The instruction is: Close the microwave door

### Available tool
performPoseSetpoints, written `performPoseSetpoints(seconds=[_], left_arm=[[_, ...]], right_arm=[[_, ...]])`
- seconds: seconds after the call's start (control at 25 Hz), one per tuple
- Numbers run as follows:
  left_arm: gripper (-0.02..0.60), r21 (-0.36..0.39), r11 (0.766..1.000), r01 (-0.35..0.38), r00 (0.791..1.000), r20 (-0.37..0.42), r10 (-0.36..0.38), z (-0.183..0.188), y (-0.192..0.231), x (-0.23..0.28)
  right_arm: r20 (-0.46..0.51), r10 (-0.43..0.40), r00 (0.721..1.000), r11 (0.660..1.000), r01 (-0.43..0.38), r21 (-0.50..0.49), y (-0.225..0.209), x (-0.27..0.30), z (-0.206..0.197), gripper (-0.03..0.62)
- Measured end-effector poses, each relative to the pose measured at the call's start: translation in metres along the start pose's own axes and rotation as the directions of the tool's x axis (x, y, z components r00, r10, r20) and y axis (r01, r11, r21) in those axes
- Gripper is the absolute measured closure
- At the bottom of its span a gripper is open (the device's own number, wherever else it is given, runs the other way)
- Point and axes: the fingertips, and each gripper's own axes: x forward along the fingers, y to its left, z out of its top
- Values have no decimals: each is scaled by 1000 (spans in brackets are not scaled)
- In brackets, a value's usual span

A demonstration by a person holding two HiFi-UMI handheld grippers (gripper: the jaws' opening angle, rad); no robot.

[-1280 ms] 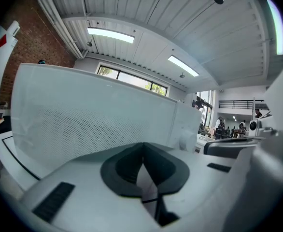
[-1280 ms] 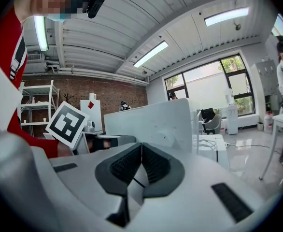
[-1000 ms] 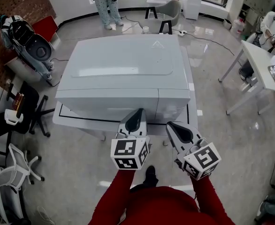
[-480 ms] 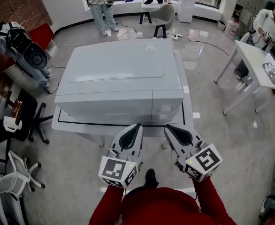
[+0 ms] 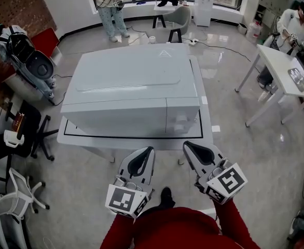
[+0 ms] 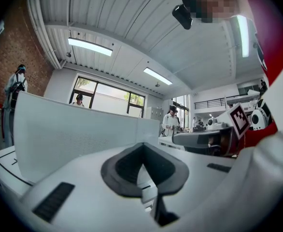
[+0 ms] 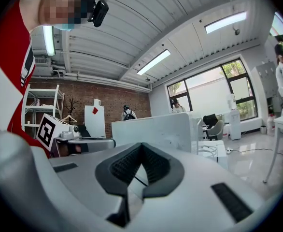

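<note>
the white table (image 5: 69, 135) carried the grey microwave (image 5: 131, 77), which filled most of it, its door (image 5: 115, 117) lying flush toward the near edge. the left hand-held gripper (image 5: 146, 153) and right hand-held gripper (image 5: 190, 147) hovered just off that edge, both closed on nothing.

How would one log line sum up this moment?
microwave door: closed | left hand-held gripper: shut, empty | right hand-held gripper: shut, empty
</note>
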Motion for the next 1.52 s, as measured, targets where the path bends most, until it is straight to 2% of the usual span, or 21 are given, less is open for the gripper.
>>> performPoseSetpoints(seconds=[0.08,0.24,0.44,0.68,0.84,1.0,1.16,1.52], left_arm=[[571,16,1000,-4,1000,26,4,4,1,-8],[571,26,1000,-13,999,30,12,4,1,-25],[571,0,999,-33,999,29,33,-1,4,-39],[571,-7,999,-47,999,25,47,-5,7,-44],[571,-4,999,-48,999,24,48,-4,8,-43],[571,3,999,-53,998,19,53,-4,9,-42],[571,-1,998,-56,998,11,56,-6,8,-41],[571,-10,998,-68,998,2,68,-6,7,-40]], right_arm=[[32,-15,999,1000,15,0,-2,-9,5,580],[45,-53,998,998,52,16,-6,-30,4,580],[44,-87,995,996,86,29,-6,-46,-2,580],[54,-88,995,996,87,11,-3,-48,-2,580],[17,-105,994,992,104,72,-7,-51,-12,580],[42,-106,993,993,104,56,-8,-50,-7,580],[19,-108,994,991,106,82,-8,-50,-10,580],[13,-107,994,993,106,58,-11,-52,-8,580]])
